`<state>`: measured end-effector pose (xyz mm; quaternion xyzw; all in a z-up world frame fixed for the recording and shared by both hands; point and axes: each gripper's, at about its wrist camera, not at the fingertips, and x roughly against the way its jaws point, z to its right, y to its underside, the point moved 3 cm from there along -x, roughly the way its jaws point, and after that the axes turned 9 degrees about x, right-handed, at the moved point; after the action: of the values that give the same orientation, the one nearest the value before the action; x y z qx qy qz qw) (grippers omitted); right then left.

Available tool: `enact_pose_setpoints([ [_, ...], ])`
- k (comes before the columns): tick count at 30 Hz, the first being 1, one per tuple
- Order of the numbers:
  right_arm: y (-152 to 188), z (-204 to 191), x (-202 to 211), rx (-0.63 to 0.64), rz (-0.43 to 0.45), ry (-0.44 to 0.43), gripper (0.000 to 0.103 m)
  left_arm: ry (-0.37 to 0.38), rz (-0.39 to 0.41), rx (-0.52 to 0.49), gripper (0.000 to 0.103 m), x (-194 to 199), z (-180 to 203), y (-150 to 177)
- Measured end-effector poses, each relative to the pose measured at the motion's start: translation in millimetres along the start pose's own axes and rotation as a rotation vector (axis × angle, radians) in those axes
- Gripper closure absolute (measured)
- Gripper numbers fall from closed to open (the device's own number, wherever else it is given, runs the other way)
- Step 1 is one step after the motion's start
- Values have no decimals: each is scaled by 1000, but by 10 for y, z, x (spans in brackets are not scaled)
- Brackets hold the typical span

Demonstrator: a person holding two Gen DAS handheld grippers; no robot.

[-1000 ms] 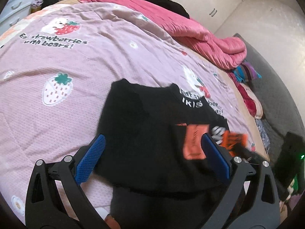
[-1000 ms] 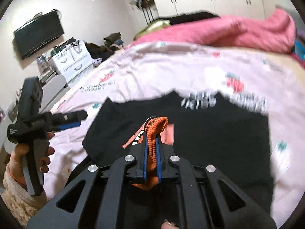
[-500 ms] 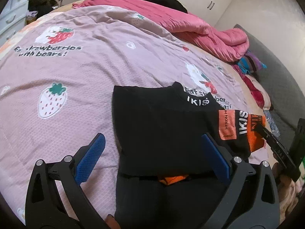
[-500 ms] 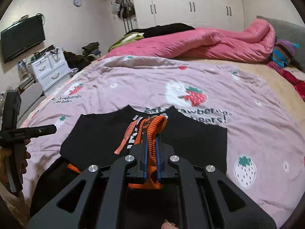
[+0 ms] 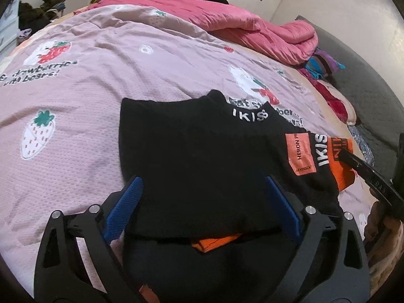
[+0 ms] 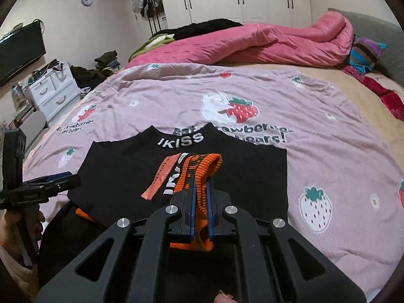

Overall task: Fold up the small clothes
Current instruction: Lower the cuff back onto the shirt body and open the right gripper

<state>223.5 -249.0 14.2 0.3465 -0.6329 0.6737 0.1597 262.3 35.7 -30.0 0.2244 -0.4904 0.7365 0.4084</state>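
**One black top on the bed, cuff pinched at right**

One black top (image 6: 121, 174), flat on the pink strawberry quilt (image 5: 75, 96), collar lettering away from the cameras. One orange ribbed cuff (image 6: 202, 174) at the end of one sleeve, drawn across the front of the top. One salmon label (image 5: 300, 154) on that sleeve, beside white lettering. A second bit of orange (image 5: 214, 243) peeking from under the near hem.

Two grippers. Right gripper (image 6: 200, 202): clenched on the orange cuff, blue pads tight on the ribbing. Left gripper (image 5: 202, 207): released, jaws wide and just closing a little, straddling the near part of the top, pads (image 5: 126, 207) not pressing the cloth; seen from the right wrist at the far left (image 6: 54, 180), carried by a hand (image 6: 27, 222).

Around: one rumpled bright pink duvet (image 6: 252, 45) along the far side of the bed, dark and green clothes (image 6: 181, 34) heaped behind it, striped fabric (image 6: 366, 53) by the grey headboard (image 6: 388, 40). One white drawer unit (image 6: 53, 91), one wall television (image 6: 20, 50), one round clock (image 6: 86, 0), white wardrobe doors (image 6: 240, 0).

In the way: right gripper's body hiding the near hem in its own view.
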Motion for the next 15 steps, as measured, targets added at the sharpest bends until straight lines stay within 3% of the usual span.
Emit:
enact_pose_setpoints([
  [15, 95, 136, -102, -81, -60, -29, 96, -8, -22, -6, 19, -121, 27, 77],
])
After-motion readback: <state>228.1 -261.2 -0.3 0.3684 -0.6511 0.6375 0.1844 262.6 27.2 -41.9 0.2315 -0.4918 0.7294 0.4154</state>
